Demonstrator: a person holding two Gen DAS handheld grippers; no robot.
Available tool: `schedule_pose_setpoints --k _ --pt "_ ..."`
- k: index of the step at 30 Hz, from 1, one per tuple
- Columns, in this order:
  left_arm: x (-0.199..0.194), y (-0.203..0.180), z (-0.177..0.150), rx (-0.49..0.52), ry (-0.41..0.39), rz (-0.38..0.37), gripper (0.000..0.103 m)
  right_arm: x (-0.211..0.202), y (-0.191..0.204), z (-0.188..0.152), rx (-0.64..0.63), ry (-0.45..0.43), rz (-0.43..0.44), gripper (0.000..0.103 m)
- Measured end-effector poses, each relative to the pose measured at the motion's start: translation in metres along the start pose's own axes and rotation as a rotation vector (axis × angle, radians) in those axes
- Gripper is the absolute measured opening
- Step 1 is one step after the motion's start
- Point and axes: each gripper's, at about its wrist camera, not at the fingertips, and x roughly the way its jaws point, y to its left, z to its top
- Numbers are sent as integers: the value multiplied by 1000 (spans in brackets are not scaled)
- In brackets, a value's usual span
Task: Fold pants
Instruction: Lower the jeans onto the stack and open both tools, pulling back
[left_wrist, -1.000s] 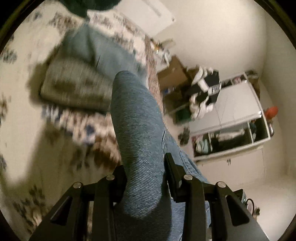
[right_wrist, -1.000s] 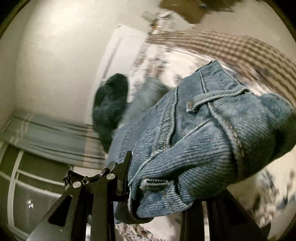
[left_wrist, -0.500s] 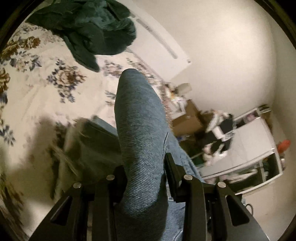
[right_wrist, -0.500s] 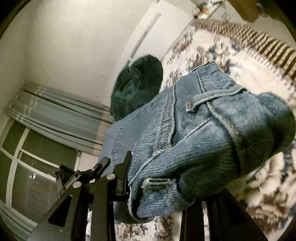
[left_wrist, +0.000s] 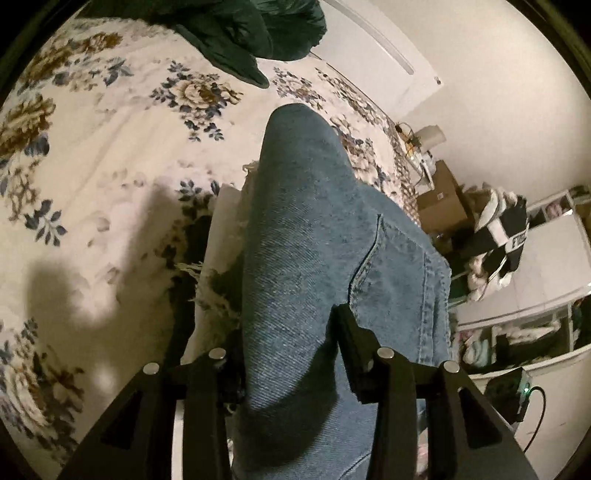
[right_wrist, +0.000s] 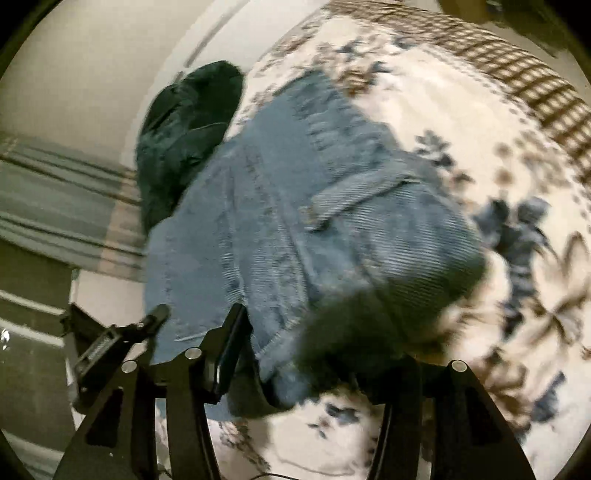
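The blue denim pants (left_wrist: 314, 236) fill the middle of the left wrist view. My left gripper (left_wrist: 291, 343) is shut on a thick fold of them and holds it above the floral bedspread (left_wrist: 110, 147). In the right wrist view the pants' waistband end (right_wrist: 332, 221) with a belt loop is blurred by motion. My right gripper (right_wrist: 314, 343) is shut on that bunched denim, over the bedspread (right_wrist: 480, 147).
A dark green garment (left_wrist: 258, 33) lies at the far side of the bed, also in the right wrist view (right_wrist: 184, 129). A folded light cloth (left_wrist: 218, 258) lies under the pants. Cardboard boxes (left_wrist: 439, 199), a white shelf unit (left_wrist: 535, 280) and striped curtains (right_wrist: 55, 206) stand around the bed.
Both grippers have swung over the bed with the pants still held. The right view is now motion-blurred and the denim there looks looser and more spread.
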Motion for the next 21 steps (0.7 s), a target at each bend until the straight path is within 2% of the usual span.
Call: schedule_pose_setpoints --k 4,7,10,13,15,17,21 --pt "-9 -21 0 49 -2 77 38 -7 3 2 -33 8 -78 56" --pt "-17 -40 -4 115 -12 180 39 -17 25 6 -123 1 -180 57" --pt "-28 -58 -11 181 -34 292 42 -30 48 7 -209 -15 -291 63" --pt "-45 -78 -23 250 -66 374 60 -45 71 -1 -304 -42 -406 75" --pt "-56 -87 -27 278 -88 389 76 -60 86 -7 -367 -91 -498 80" --pt "-72 -101 -36 314 -110 406 87 -77 99 -14 -406 -147 -563 86" --pt "-106 -125 -53 366 -149 438 89 -120 125 -32 -438 -233 -612 90"
